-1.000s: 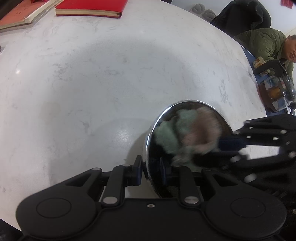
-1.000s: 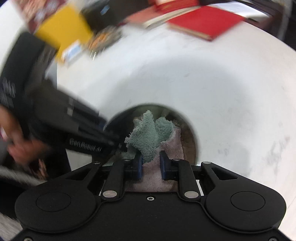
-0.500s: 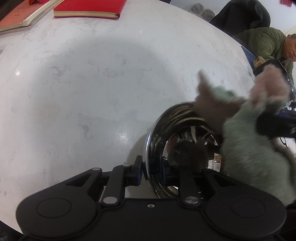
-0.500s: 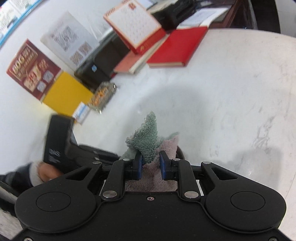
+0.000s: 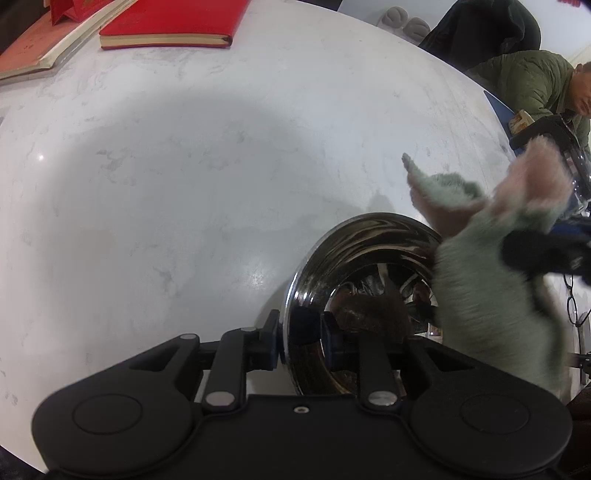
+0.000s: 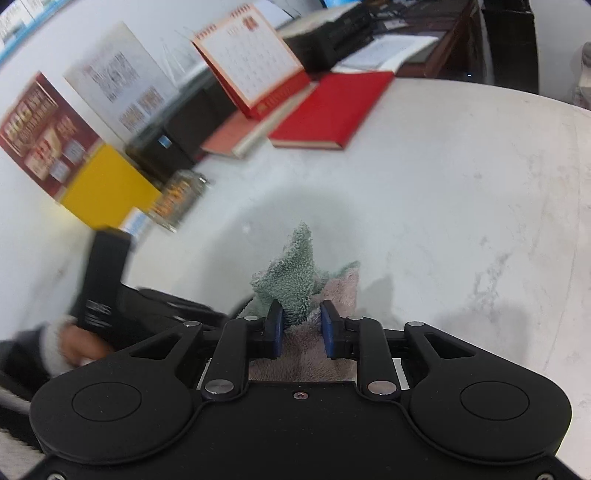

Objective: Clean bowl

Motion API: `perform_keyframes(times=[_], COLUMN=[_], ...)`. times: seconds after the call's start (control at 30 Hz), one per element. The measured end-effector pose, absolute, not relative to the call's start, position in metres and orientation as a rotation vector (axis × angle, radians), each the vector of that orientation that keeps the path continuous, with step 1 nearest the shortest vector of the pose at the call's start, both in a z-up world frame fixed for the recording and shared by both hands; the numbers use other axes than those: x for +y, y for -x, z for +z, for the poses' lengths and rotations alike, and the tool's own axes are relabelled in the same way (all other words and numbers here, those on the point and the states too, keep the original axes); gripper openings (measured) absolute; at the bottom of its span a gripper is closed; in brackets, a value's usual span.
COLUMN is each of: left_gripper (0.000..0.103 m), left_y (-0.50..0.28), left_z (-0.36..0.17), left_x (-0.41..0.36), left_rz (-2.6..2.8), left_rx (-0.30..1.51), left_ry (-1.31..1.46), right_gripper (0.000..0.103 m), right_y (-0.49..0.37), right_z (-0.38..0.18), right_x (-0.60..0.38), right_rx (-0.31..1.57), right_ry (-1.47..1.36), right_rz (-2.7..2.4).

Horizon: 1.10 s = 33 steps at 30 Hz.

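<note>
A shiny steel bowl [image 5: 354, 258] stands on the white marble table [image 5: 184, 184]. My left gripper [image 5: 301, 338] is shut on its near rim, one finger outside, one inside. My right gripper [image 6: 302, 328] is shut on a green and pink cloth [image 6: 295, 284]. In the left wrist view the cloth [image 5: 491, 280] hangs in the air at the bowl's right side, above and beside its rim, held by the right gripper's dark fingers [image 5: 546, 254]. The bowl is hidden in the right wrist view.
A red notebook [image 5: 170, 24] and other books lie at the table's far edge. A desk calendar [image 6: 255, 74], signs, a yellow box [image 6: 107, 188] and a jar [image 6: 177, 199] stand at the left in the right wrist view. A seated person [image 5: 535, 81] is at far right.
My right gripper has lifted the cloth out of the bowl, up and to the right. The bowl's inside now shows bare. My left gripper keeps its hold on the rim.
</note>
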State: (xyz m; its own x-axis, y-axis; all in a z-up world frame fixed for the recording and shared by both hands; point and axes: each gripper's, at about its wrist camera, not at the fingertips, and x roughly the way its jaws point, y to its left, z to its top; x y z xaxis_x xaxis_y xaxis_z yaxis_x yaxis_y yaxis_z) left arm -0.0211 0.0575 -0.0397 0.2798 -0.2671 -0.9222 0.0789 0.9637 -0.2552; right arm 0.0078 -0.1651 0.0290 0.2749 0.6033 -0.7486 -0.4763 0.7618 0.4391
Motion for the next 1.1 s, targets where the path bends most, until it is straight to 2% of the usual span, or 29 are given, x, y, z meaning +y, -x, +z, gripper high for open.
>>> perform_keyframes(times=[0.27, 0.37, 0.87, 0.97, 1.1], left_gripper=[0.02, 0.02, 0.022, 0.022, 0.024], left_y=[0.022, 0.02, 0.021, 0.022, 0.021], left_z=[-0.037, -0.039, -0.039, -0.039, -0.04], left_x=[0.054, 0.05, 0.049, 0.048, 0.047], left_rz=[-0.227, -0.228, -0.23, -0.231, -0.232], left_rx=[1.27, 1.271, 1.271, 1.271, 1.272], left_ry=[0.149, 0.139, 0.113, 0.11, 0.108], right_gripper=[0.023, 0.029, 0.029, 0.041, 0.049], right_y=[-0.005, -0.004, -0.002, -0.002, -0.004], right_z=[0.025, 0.026, 0.022, 0.024, 0.026], right_x=[-0.174, -0.179, -0.172, -0.168, -0.164], right_rx=[1.073, 1.069, 1.086, 1.07, 1.069], right_ry=[-0.155, -0.197, -0.201, -0.168, -0.142], right_rz=[0.702, 0.709, 0.695, 0.692, 0.681])
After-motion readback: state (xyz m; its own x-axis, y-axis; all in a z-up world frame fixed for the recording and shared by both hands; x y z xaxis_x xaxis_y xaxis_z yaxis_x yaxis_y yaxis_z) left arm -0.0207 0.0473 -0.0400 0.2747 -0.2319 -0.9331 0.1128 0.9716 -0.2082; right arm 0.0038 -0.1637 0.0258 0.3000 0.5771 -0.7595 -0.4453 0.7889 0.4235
